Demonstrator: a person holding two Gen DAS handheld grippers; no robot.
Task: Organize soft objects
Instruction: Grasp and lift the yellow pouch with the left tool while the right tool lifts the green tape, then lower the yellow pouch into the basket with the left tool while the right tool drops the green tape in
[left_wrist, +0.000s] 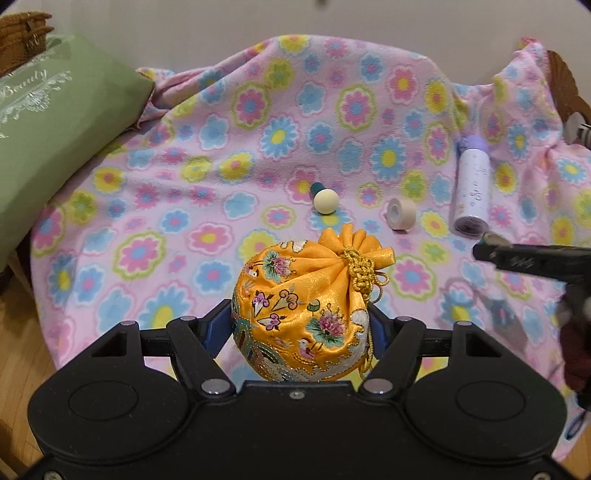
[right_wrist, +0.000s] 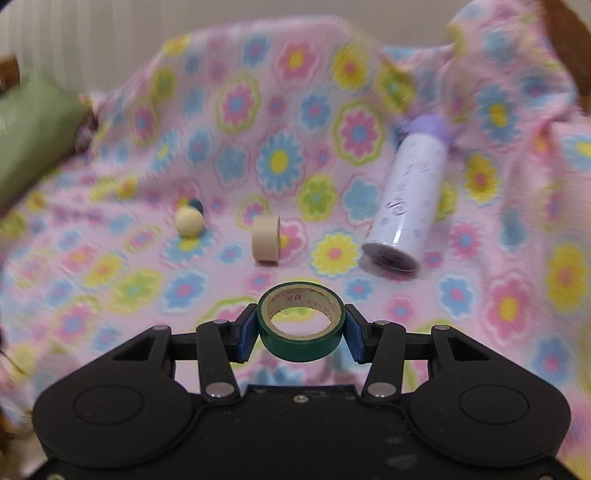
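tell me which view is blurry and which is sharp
Right wrist view: the flowered blanket and white bottle are smeared, only the green tape roll in the gripper is crisp. Left wrist view: sharp on the yellow pouch, edges bent by the fisheye.

Both wrist cameras look steeply down from close above, sharing the floral blanket (left_wrist: 258, 147) and white bottle (right_wrist: 406, 195)

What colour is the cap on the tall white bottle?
Light purple. The bottle lies on the flowery blanket; its cap shows sharpest in the left wrist view.
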